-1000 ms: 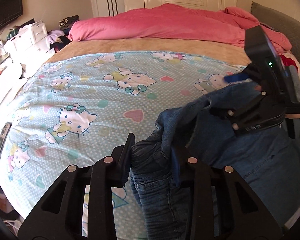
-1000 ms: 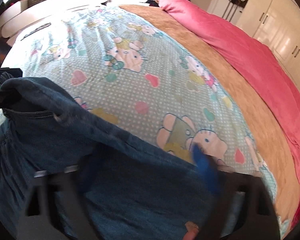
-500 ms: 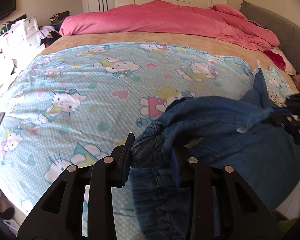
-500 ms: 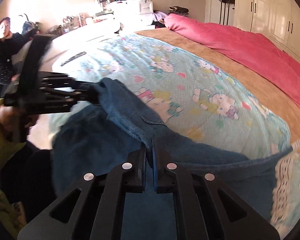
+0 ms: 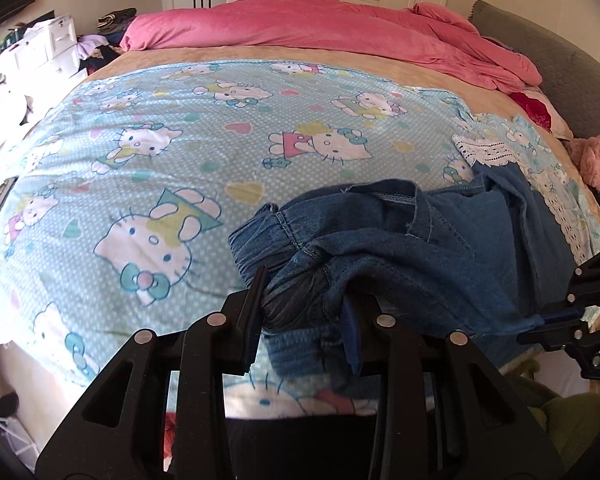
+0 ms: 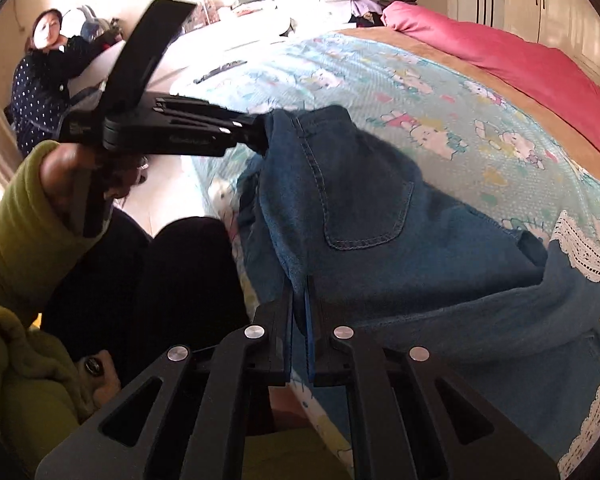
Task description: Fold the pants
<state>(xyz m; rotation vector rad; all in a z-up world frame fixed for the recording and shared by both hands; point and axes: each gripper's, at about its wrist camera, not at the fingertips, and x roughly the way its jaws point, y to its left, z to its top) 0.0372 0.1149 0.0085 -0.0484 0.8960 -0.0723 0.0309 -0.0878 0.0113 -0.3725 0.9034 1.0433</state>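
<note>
Bedroom; bed (image 5: 180, 128) with cartoon-cat sheet. Denim pants (image 5: 440, 248) bunched at near edge. Left gripper (image 5: 304, 304) clamped on gathered waistband; right gripper (image 6: 299, 308) pinched nearly closed on waistband edge.

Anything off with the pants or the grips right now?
The jeans lie bunched, not flat. The left gripper clamps a thick wad at the waistband; the right gripper pinches only a thin edge.

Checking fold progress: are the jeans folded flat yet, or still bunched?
Still bunched. The jeans lie rumpled at the bed's edge, waistband gathered in the left gripper, another edge pinched by the right gripper.
</note>
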